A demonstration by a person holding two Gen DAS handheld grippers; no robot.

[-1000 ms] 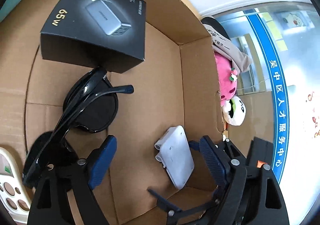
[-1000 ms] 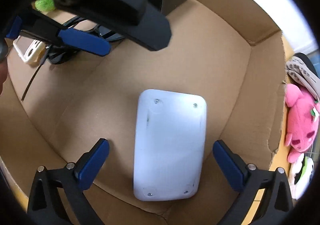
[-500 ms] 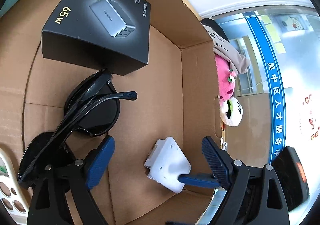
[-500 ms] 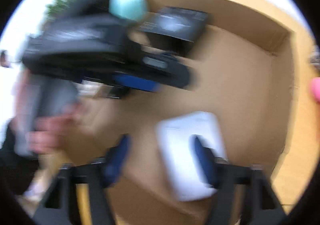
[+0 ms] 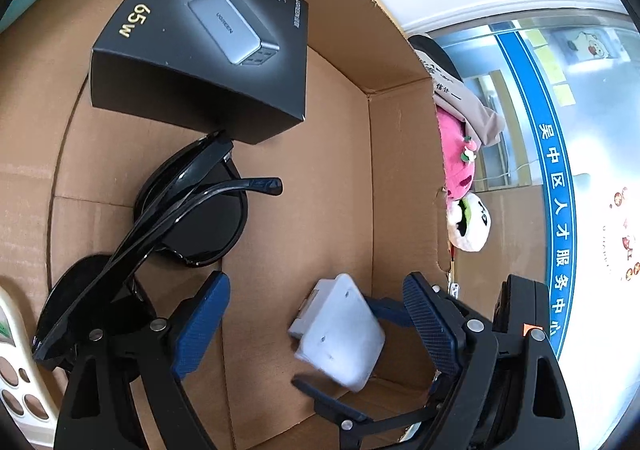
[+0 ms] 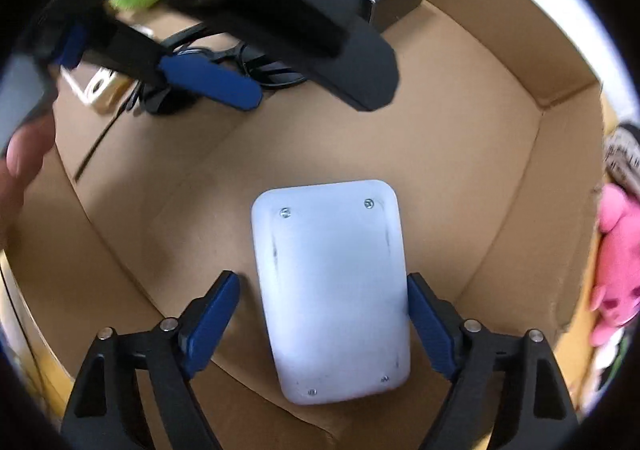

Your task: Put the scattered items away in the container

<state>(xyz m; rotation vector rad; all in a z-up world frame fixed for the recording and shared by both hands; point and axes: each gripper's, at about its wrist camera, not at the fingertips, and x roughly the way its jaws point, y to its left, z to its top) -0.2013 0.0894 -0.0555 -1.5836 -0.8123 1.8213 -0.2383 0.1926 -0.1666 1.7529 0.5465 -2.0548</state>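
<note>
Inside the cardboard box (image 6: 460, 122), near its right-hand corner, the white plastic case (image 6: 332, 286) lies flat on the floor, four small screws showing at its corners. Right tongs (image 6: 324, 314) point down over the case and straddle its lower half: the right pad touches or nearly touches the case's edge, while the left pad stands clear of it with a strip of cardboard between. Their jaws have just been opening, with the case between them, and they are spread, not pinching. Left tongs (image 5: 316, 314) are spread wide above the box floor with nothing between the pads; from the left wrist view the white case (image 5: 338, 334) appears beyond them, with one blue pad of the right tongs against its far side. Deeper in the box lie black sunglasses (image 5: 160, 226), folded, and behind them a black charger carton (image 5: 208, 46) marked 65W. A pale remote control (image 5: 16, 366) rests at the left edge. Outside the box wall, a pink plush toy (image 5: 458, 166) is visible.
</note>
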